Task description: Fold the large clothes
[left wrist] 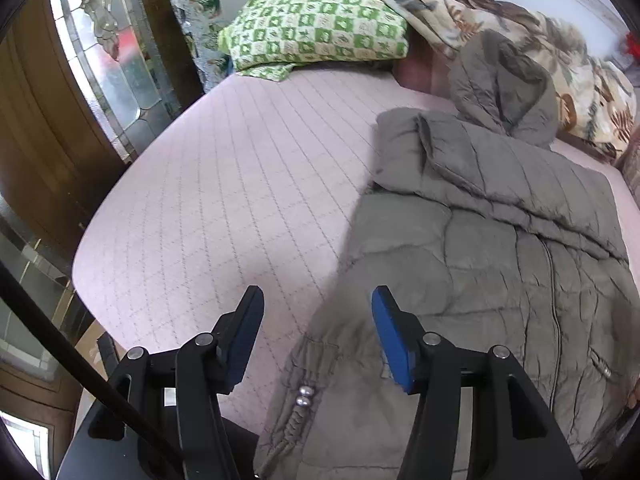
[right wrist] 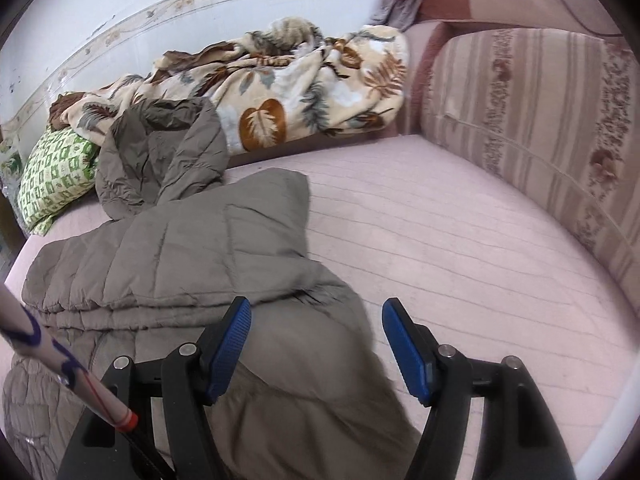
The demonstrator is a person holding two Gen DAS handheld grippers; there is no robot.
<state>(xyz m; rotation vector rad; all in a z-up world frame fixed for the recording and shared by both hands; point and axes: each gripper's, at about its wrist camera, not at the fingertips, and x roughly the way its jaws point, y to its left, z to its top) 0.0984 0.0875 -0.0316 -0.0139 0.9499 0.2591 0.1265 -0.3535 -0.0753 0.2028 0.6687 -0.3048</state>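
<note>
A large grey-brown quilted hooded coat [left wrist: 500, 248] lies spread on the pink quilted mattress [left wrist: 208, 184], with its sleeves folded across the body and its hood [left wrist: 504, 88] toward the pillows. My left gripper [left wrist: 318, 304] is open and empty, above the coat's lower left hem near two metal snaps [left wrist: 304, 396]. In the right wrist view the coat [right wrist: 192, 248] fills the left and centre. My right gripper [right wrist: 316, 316] is open and empty, over the coat's right edge, with the right finger above the mattress [right wrist: 460, 240].
A green checked pillow [left wrist: 316, 28] and a leaf-print blanket [right wrist: 288, 96] lie at the head of the bed. A striped padded bed surround [right wrist: 532, 128] runs along the right. A wooden door with patterned glass [left wrist: 108, 52] stands left of the bed.
</note>
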